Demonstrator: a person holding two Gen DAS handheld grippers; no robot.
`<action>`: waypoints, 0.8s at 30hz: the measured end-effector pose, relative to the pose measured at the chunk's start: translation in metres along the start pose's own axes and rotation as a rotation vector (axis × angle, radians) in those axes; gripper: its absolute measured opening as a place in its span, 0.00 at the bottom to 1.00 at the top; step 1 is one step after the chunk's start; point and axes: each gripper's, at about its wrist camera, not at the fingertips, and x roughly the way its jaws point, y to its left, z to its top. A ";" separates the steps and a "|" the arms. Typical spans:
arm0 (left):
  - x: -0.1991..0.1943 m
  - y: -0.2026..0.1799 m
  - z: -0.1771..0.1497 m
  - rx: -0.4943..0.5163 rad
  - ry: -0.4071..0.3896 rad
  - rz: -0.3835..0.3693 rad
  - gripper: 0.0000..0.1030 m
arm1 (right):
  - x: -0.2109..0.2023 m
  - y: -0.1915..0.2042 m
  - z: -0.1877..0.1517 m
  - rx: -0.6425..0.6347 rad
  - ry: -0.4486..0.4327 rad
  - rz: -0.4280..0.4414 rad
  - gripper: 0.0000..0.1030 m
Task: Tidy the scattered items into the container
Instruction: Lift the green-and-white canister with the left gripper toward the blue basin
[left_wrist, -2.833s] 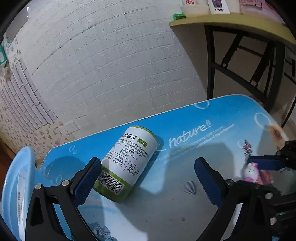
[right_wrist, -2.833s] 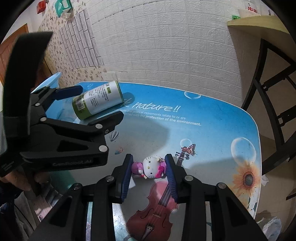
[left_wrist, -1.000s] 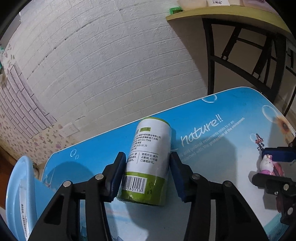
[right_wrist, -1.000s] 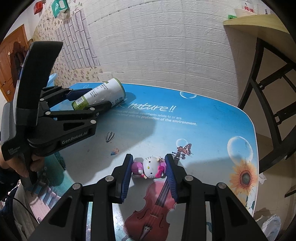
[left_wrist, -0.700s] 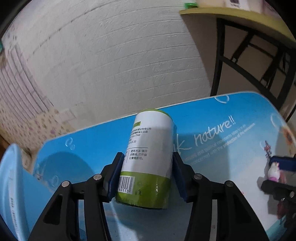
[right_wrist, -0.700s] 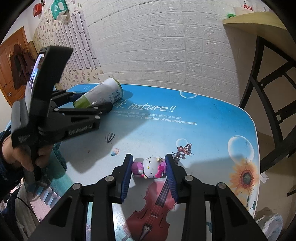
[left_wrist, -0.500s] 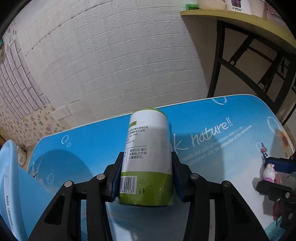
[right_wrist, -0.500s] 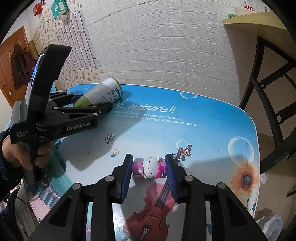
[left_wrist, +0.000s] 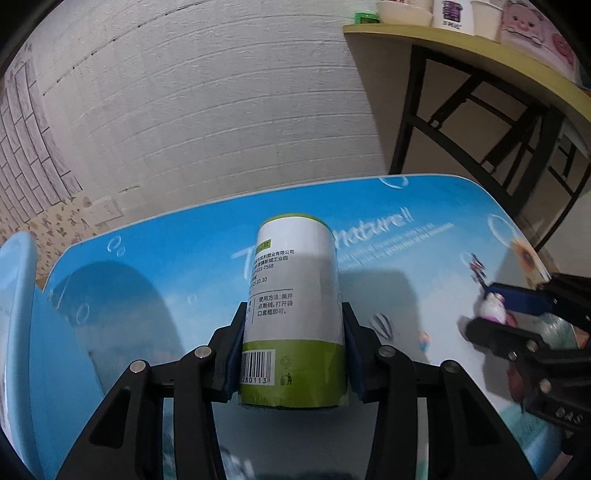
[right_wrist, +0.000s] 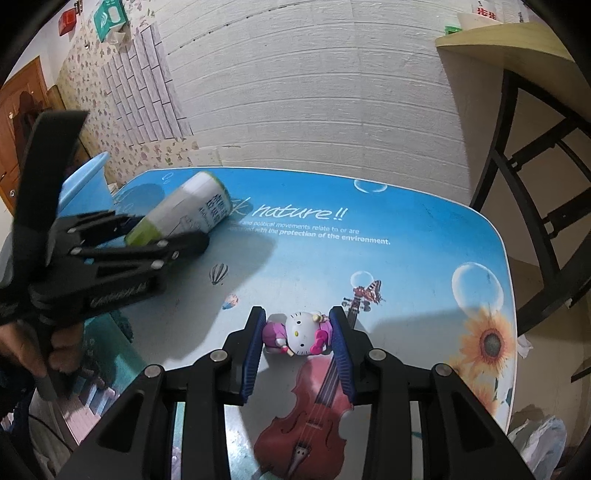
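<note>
My left gripper (left_wrist: 293, 347) is shut on a white and green cylindrical roll (left_wrist: 293, 306) of bags and holds it just above the blue printed table (left_wrist: 406, 266). The roll (right_wrist: 184, 214) and the left gripper (right_wrist: 162, 236) also show in the right wrist view, at the left. My right gripper (right_wrist: 297, 339) is shut on a small Hello Kitty figure (right_wrist: 299, 334) at the table's near side; it also shows in the left wrist view (left_wrist: 493, 308). A light blue container (left_wrist: 18, 332) stands at the far left.
A white brick wall (left_wrist: 221, 110) runs behind the table. A black-framed shelf (left_wrist: 480, 74) with cups stands at the right. The container's rim (right_wrist: 85, 173) shows beyond the left gripper. A white plastic bag (right_wrist: 539, 435) lies on the floor at the right.
My left gripper closed on the roll and lifted it, tilting its far end up. The right gripper stays shut on the Hello Kitty figure, almost still.
</note>
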 end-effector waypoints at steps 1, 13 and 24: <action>-0.004 -0.002 -0.004 0.000 0.001 -0.006 0.42 | -0.001 0.000 -0.001 0.004 0.002 -0.004 0.35; -0.031 -0.012 -0.036 -0.006 -0.002 -0.036 0.42 | -0.012 0.003 -0.014 0.115 0.010 -0.071 0.35; -0.038 -0.014 -0.047 -0.011 -0.016 -0.013 0.42 | -0.013 0.016 -0.017 0.140 0.006 -0.098 0.35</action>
